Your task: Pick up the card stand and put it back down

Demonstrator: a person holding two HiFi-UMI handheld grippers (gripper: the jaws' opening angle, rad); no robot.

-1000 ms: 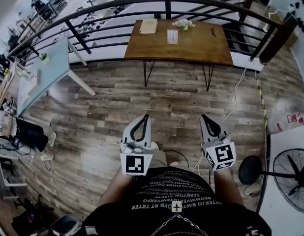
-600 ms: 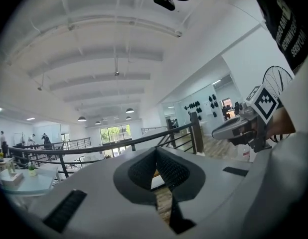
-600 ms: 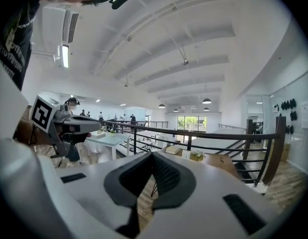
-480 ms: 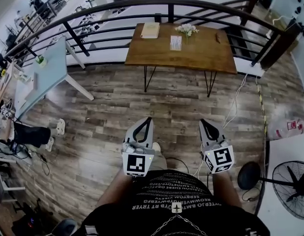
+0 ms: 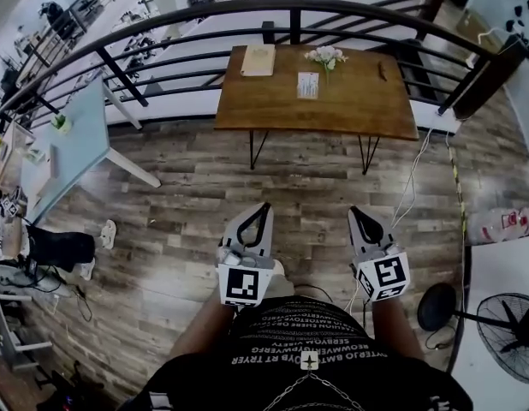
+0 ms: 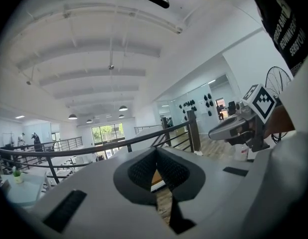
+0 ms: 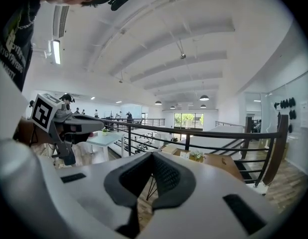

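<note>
Two jaw pairs closed, empty | card stand (image 5: 307, 85) on table (image 5: 367, 105), well apart

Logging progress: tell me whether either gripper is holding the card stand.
No: the card stand sits on the wooden table, ahead of the left gripper and right gripper, both shut empty.

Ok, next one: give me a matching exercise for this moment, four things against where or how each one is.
Things:
1. card stand
2. fan
3. book
4. left gripper

Places or states:
a. stands on the floor, far right in the head view
b. at the wooden table's left end, by the railing
c. mid-table, just in front of the flowers
d. jaws shut, nothing between them

Pairs: 1-c, 2-a, 3-b, 4-d.
</note>
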